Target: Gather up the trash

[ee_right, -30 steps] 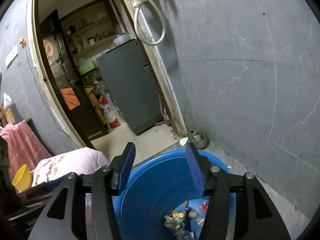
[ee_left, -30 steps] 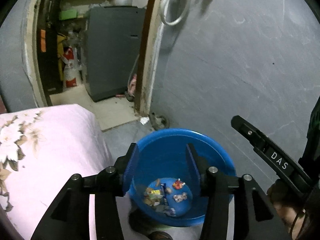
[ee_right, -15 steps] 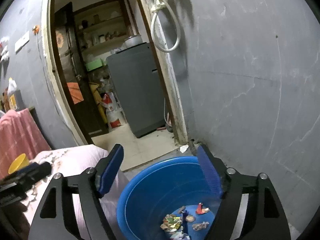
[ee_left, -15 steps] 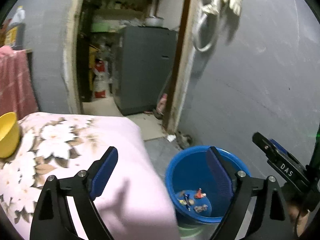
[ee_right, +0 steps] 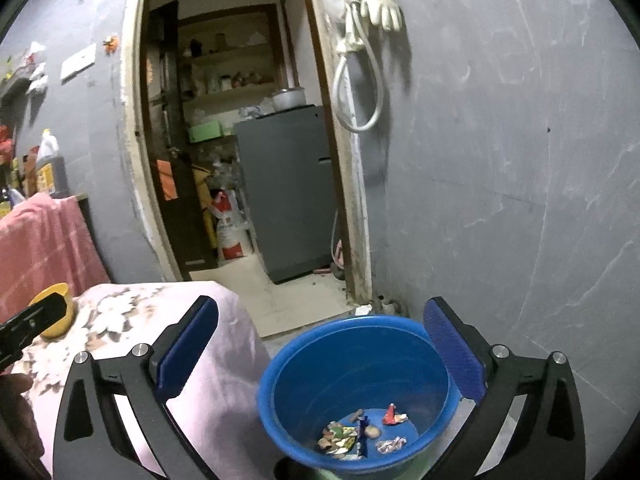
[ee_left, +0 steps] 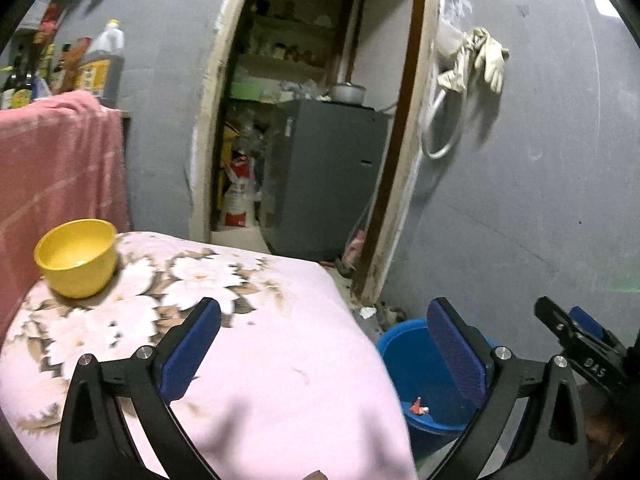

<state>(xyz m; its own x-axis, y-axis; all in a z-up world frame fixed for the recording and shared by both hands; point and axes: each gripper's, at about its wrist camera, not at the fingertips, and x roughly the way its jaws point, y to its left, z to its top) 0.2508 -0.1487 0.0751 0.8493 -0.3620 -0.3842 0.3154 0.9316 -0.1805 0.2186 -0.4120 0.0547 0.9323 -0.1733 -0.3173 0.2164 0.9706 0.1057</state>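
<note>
- Down at the floor, the blue bucket (ee_right: 356, 392) sits by the grey wall, crumpled wrappers (ee_right: 360, 434) scattered across its bottom.
- Right gripper (ee_right: 320, 354) hovers above it, jaws just swung wide apart, nothing between them.
- Left gripper (ee_left: 324, 350) is over the pink floral cloth (ee_left: 256, 344), jaws likewise just spread wide and empty; bucket just beside the cloth's edge.
- Yellow bowl (ee_left: 76, 256) stands farther back on the cloth.
- Beyond, through the doorway, a grey fridge (ee_right: 290, 192); white gloves (ee_right: 378, 2) hang on the wall.
</note>
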